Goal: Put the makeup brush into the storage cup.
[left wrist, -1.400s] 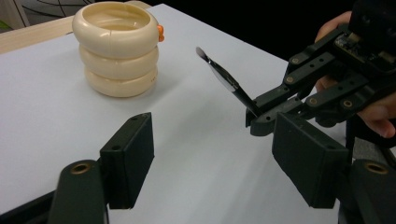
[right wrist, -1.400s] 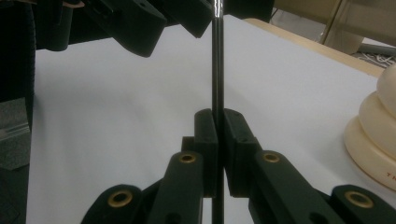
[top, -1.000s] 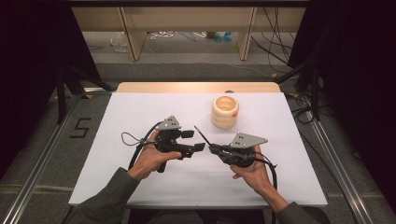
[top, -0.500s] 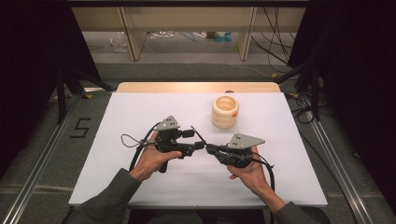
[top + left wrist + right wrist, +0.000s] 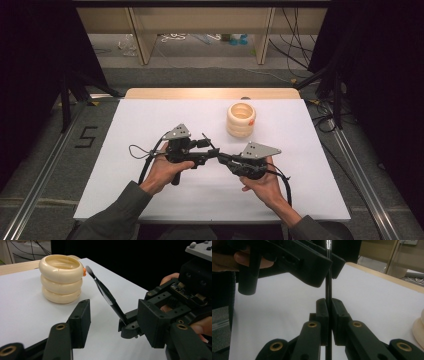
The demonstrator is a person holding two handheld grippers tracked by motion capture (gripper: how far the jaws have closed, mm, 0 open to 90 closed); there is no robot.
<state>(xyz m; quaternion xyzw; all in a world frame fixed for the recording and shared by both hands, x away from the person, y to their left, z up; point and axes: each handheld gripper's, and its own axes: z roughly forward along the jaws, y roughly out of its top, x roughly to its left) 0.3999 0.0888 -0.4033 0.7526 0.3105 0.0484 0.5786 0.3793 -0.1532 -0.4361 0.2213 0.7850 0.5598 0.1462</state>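
Black and thin, the brush point(image 5: 107, 296) stands pinched between the pads of the right gripper point(image 5: 329, 315), whose jaws are clenched on its lower handle. Its upper part runs up between the two fingers of the left gripper point(image 5: 112, 322), which have just been closing around it; one finger point(image 5: 80, 320) is well off the handle, and whether the other touches it I cannot tell. One brush, two grippers, two hands. The brush is a slim dark stick with a pale glossy streak along its handle and a flattened, blurred tip (bristles, by the look). Beyond that tip, past the left fingers, sits one cream ringed holder point(image 5: 241, 120) with an orange spot on the white table point(image 5: 125, 130).
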